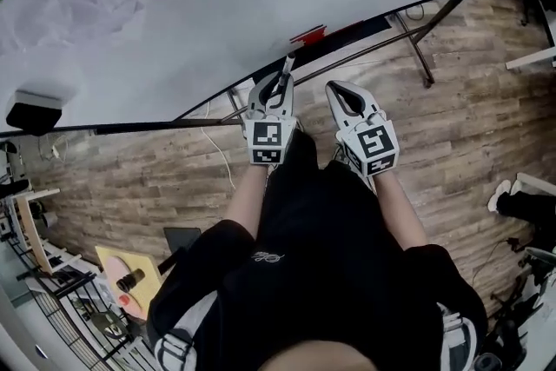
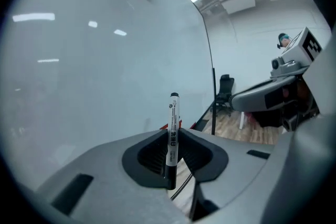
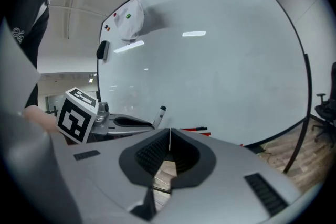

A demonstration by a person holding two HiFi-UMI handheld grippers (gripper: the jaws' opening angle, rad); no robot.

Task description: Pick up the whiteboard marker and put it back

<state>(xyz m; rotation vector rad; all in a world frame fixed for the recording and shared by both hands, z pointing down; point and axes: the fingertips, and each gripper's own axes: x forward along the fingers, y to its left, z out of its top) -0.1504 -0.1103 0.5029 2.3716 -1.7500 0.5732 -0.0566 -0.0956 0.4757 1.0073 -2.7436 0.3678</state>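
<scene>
Holding the whiteboard marker [image 2: 172,113] upright, my left hand-held gripper [image 2: 173,135] pinches the white barrel between its two pads. Both ends of the marker are black: one stands well above the jaws, and the other sits low in the hollow behind them. The marker is in the air in front of the whiteboard [image 2: 100,60], not on its ledge. In the head view the free end points toward the board's lower edge.

My right hand-held gripper [image 3: 169,136] has its jaws pressed together along a thin seam, with nothing between them. It is level with the left one and just beside it, without touching.

Red items [image 3: 195,128] lie along the board's ledge, a little beyond the closed jaws; I cannot tell what they are. A black block [image 3: 102,50] clings to the board high at its left side, with a crumpled pale sheet [image 3: 129,19] above it. Below the board are its dark stand [image 1: 417,48] and a wood-plank floor [image 1: 469,100]. An office chair [image 2: 226,86] stands past the board's edge.
</scene>
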